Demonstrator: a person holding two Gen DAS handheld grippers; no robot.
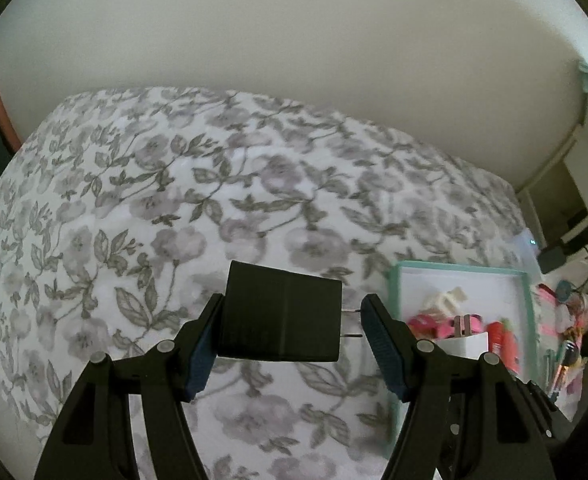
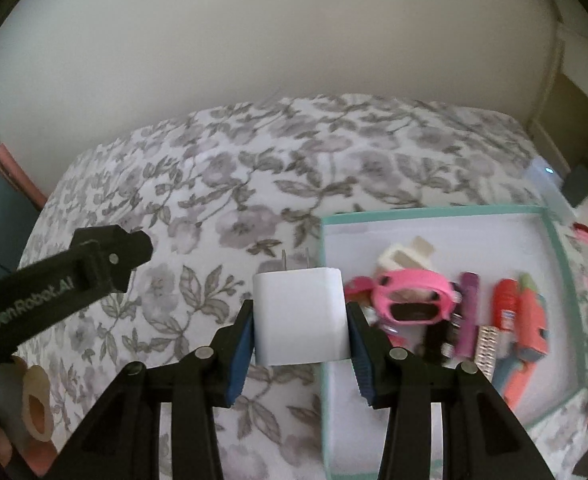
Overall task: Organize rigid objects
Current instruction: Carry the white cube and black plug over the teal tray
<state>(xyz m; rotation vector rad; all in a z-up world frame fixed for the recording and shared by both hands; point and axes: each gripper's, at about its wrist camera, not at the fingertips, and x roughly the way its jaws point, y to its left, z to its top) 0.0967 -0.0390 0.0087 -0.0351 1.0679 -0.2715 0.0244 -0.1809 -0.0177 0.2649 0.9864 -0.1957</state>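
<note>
My left gripper (image 1: 290, 334) is shut on a black plug adapter (image 1: 280, 314), held sideways above the floral bedspread (image 1: 142, 184), its two prongs touching the right pad. My right gripper (image 2: 299, 330) is shut on a white plug adapter (image 2: 299, 314), prongs pointing away, at the left rim of a teal-edged white tray (image 2: 433, 224). The tray also shows in the left wrist view (image 1: 461, 270), to the right, with the white adapter (image 1: 463, 346) over it. The left gripper's body (image 2: 74, 276) shows at the left of the right wrist view.
The tray holds a pink watch (image 2: 413, 296), a cream clip (image 2: 405, 256), a purple tube (image 2: 467, 312), an orange tube (image 2: 505, 304) and a coral toy (image 2: 529, 320). Loose small items (image 1: 565, 320) lie right of the tray. A wall runs behind the bed.
</note>
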